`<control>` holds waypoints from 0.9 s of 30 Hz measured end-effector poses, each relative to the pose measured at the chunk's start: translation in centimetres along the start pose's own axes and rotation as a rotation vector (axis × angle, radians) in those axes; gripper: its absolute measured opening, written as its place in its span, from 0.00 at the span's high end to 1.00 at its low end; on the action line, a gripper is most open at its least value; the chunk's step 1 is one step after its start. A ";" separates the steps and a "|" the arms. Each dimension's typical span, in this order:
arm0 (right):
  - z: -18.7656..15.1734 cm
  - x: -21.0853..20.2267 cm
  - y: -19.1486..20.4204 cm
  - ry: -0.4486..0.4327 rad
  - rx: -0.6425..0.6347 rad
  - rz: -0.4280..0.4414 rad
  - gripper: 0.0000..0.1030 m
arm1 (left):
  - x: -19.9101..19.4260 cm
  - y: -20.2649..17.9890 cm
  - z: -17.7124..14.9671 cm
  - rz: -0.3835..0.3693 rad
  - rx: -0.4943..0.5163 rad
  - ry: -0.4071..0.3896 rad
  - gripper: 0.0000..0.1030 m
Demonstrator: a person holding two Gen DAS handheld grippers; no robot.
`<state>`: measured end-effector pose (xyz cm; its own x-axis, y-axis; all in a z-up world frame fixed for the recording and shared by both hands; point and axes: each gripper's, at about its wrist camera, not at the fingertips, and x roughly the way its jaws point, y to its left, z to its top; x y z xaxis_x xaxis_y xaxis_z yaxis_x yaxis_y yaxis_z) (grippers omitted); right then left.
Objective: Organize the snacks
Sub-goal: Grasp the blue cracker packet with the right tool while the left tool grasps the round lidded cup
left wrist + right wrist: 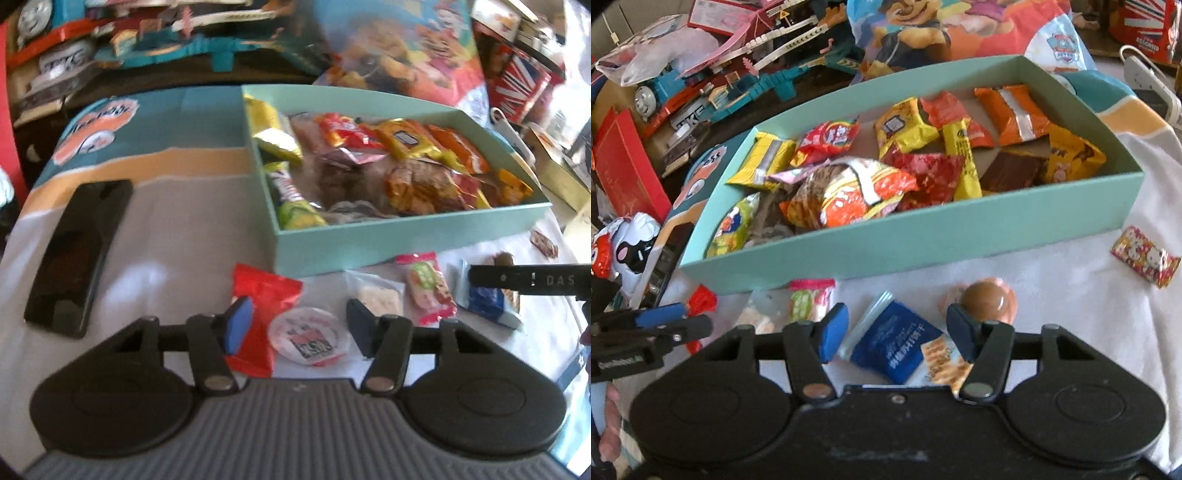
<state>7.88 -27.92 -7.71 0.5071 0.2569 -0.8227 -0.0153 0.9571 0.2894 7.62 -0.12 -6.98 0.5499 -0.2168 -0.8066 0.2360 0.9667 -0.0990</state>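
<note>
left wrist: left gripper (299, 325) fingers apart around red snack packet (266, 306), seemingly untouched. right gripper (897, 332) apart, straddling blue cracker pack (901, 343). next: clamp, lift into teal box (923, 243).

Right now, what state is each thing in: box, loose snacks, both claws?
Mint box: open, no lid, partly filled with snack packets.
Red packet: on the cloth outside the box, between the left claw fingers, pads not pressing.
Blue cracker packet: on the cloth, between the right claw fingers, not gripped.
Brown ball sweet: loose on the cloth.
Kitty sweet: loose, apart.
</note>
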 end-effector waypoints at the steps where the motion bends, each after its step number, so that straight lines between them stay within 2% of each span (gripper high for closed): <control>1: -0.3 0.0 -0.1 0.011 0.002 0.001 0.42 | -0.1 -0.3 -0.1 -0.019 0.011 0.006 0.51; 6: -2.1 -1.0 0.5 0.019 -0.018 0.001 0.42 | 0.3 -1.2 -1.4 -0.078 0.020 0.063 0.53; 10: -3.1 -1.4 1.5 0.018 -0.069 -0.047 0.42 | 0.5 -1.5 -2.4 -0.075 0.016 0.082 0.52; 13: -3.3 -1.2 2.3 0.020 -0.121 -0.085 0.42 | 0.3 -1.1 -2.4 -0.050 0.009 0.075 0.44; 18: -3.9 -0.6 3.7 0.005 -0.212 -0.147 0.42 | 0.7 -0.9 -2.3 -0.034 0.010 0.076 0.39; 19: -4.1 -0.5 4.1 -0.003 -0.234 -0.166 0.45 | 0.8 -1.1 -2.2 -0.030 0.019 0.069 0.39; 20: -4.4 -0.4 4.5 -0.013 -0.259 -0.194 0.59 | 0.9 -1.3 -2.2 -0.030 0.032 0.063 0.46; 21: -4.7 -0.6 4.8 -0.026 -0.277 -0.204 0.64 | 0.9 -1.6 -2.2 -0.035 0.044 0.056 0.56; 27: -5.4 -0.8 4.7 -0.037 -0.265 -0.182 0.64 | 0.8 -1.9 -2.7 -0.064 0.072 0.040 0.56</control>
<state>2.75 -22.91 -8.30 0.5534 0.0778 -0.8293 -0.1432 0.9897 -0.0027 5.40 -1.74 -9.02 0.4996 -0.2708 -0.8229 0.3273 0.9385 -0.1101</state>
